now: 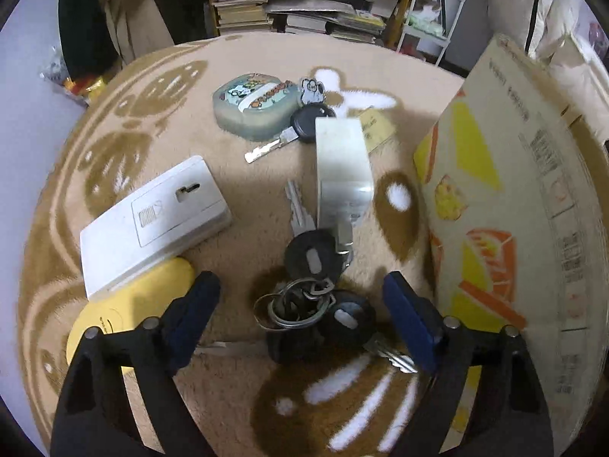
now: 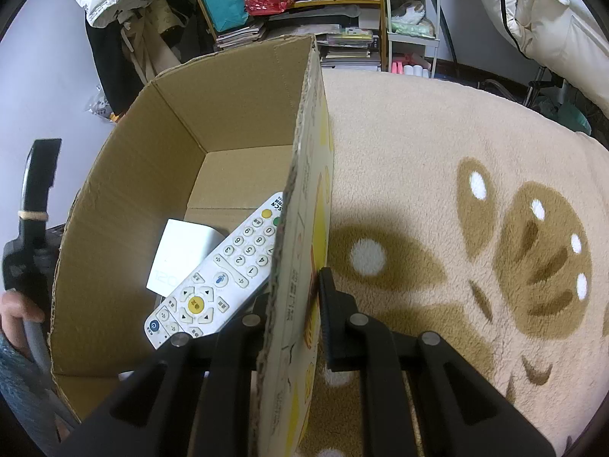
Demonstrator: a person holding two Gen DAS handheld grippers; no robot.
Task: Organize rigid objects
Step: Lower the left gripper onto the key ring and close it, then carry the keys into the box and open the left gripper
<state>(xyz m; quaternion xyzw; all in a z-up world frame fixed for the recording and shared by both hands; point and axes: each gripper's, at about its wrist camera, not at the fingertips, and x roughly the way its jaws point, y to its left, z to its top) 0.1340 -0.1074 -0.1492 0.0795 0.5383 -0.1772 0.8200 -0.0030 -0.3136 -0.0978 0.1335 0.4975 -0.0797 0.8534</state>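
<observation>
The left gripper point(image 1: 300, 312) stands open, its blue pads point(image 1: 409, 323) either side of the key bunch point(image 1: 304, 301) without touching it; the bunch sits squarely in the gap, so I judge it to be the next pick. Its tangle of rings and black-headed keys runs roughly from 6 o'clock toward 12 o'clock, in line with the fingers, with one silver blade poking out at 12 and another at 4 o'clock under the right-hand pad. A closing squeeze would meet the bunch across its narrow side (loose rings may slip, so a low, centred grip looks wise).

The right gripper point(image 2: 293, 304) is clamped on the near wall of the cardboard box point(image 2: 213, 122), one finger inside, one outside, steadying it. The left hand is clearly the one nearer the keys. Inside the box lie a white remote control point(image 2: 224, 266) and a white adapter point(image 2: 179, 255).

Beyond the bunch, at 12 o'clock, a white charger point(image 1: 342, 160) lies end-on; a single black-headed key point(image 1: 289, 133) and a grey-green cartoon case point(image 1: 255, 106) lie farther off. At 10 o'clock a white flat device point(image 1: 152, 221) overlaps a yellow disc point(image 1: 125, 316). The box's printed side rises at 3 o'clock.

All rests on a beige patterned fleece blanket point(image 1: 190, 76); cluttered shelves of books point(image 1: 289, 3) fill the background.
</observation>
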